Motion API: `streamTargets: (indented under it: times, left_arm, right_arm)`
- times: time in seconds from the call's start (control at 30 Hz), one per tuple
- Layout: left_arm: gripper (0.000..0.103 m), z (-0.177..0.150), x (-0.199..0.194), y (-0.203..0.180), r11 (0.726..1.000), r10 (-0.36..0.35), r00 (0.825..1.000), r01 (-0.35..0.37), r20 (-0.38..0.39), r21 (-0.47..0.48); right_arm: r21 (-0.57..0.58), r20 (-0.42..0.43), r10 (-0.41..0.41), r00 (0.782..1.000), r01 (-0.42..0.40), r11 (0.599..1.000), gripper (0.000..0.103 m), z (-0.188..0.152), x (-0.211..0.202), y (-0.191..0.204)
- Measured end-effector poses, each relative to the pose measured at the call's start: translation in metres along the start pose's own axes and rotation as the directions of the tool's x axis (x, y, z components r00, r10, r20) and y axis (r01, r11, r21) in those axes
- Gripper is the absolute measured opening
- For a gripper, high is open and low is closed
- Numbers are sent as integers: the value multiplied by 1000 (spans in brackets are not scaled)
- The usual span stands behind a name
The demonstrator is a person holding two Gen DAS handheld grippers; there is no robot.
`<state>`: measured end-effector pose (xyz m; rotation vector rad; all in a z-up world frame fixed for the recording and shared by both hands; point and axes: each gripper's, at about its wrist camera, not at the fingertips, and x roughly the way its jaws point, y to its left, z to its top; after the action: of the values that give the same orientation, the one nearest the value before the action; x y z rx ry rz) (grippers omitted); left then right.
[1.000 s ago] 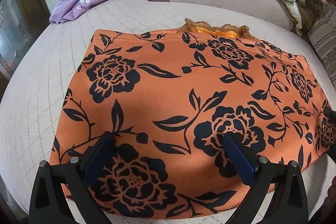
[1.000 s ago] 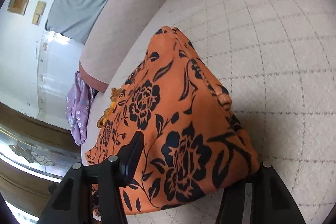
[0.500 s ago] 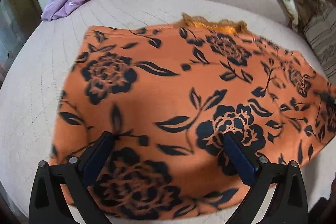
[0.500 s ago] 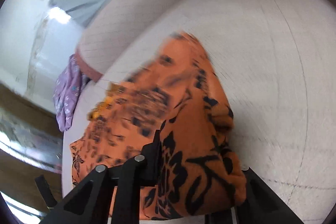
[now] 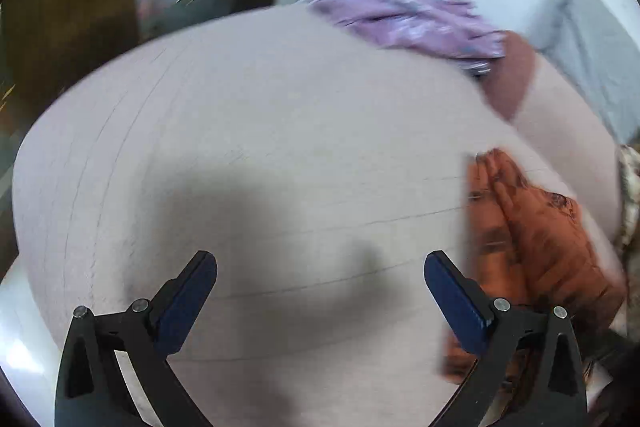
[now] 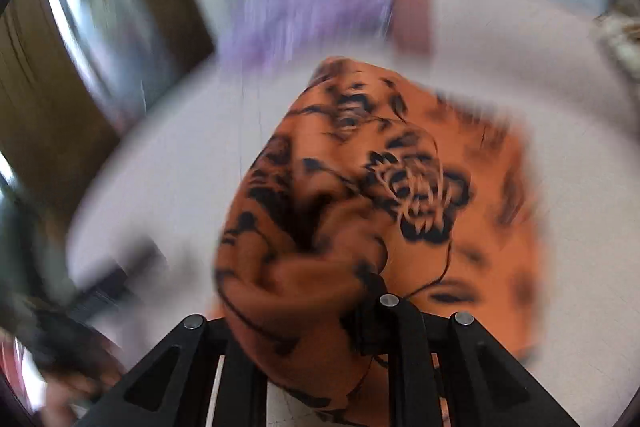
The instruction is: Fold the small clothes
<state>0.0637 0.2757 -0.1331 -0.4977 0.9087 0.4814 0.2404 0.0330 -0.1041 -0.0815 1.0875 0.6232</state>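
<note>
Orange floral garment point(image 6: 360, 211) bunched and lifted over the pale quilted cushion point(image 5: 280, 155), pinched in the right gripper point(image 6: 320, 323). Left gripper point(image 5: 320, 287) spread wide, empty, beside it. Purple floral cloth point(image 5: 400, 15) lies at the cushion's far edge.

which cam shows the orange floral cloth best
The right wrist view: the orange floral cloth fills the middle, bunched in the right gripper, though blurred. The left wrist view catches only a blurred strip at its right edge.

Quilted cushion point(image 5: 280, 147), purple garment point(image 5: 400, 15) atop
</note>
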Motion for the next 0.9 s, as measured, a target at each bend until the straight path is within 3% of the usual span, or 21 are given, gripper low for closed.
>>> streamTargets:
  times: [0.03,0.07,0.13,0.23,0.33,0.37,0.43,0.47,0.5,0.53,0.6,0.77,0.9]
  left_arm:
    - [102,2,3,4,1000,-15,1000,15,-23,-19]
    - [102,5,0,5,999,-34,999,34,-3,-29]
    - [102,8,-5,4,998,-56,998,57,39,-31]
    - [102,7,0,-3,994,-109,994,109,2,-28]
    - [102,4,-1,-8,991,-135,991,135,-4,-25]
    - [102,4,-1,-8,990,-137,991,137,1,-23]
    - [102,7,-5,-2,991,-133,991,133,8,-29]
    - [102,8,-6,2,991,-127,992,127,13,-36]
    - [102,7,-8,8,991,-123,992,123,18,-45]
    - [102,9,-8,13,991,-119,993,120,24,-65]
    - [102,8,-7,15,989,-120,992,122,27,-87]
    - [102,7,-16,-3,984,-177,982,179,64,-22]
    - [102,-1,-51,-43,941,-317,943,300,103,156]
  right_arm:
    - [-22,-39,-15,999,14,1000,19,-9,23,7]
    - [-32,-9,-36,999,36,999,19,-9,22,11]
    - [14,1,-17,1000,17,1000,18,5,8,12]
    - [-17,61,-37,997,38,999,18,31,-27,20]
    - [-18,70,-60,996,62,998,23,29,-29,31]
    - [-28,55,-69,996,71,997,28,20,-22,31]
    - [-65,-52,-16,998,13,998,75,2,14,39]
    - [-88,-55,13,998,-18,996,76,-10,21,46]
    - [-139,39,-5,999,10,990,81,-20,11,57]
    - [-159,54,32,998,-23,987,85,-25,6,64]
    - [-120,35,91,995,-86,989,85,-31,-2,64]
    - [29,138,154,978,-159,987,84,-60,-48,28]
    - [178,193,156,969,-191,965,84,-95,-77,-17]
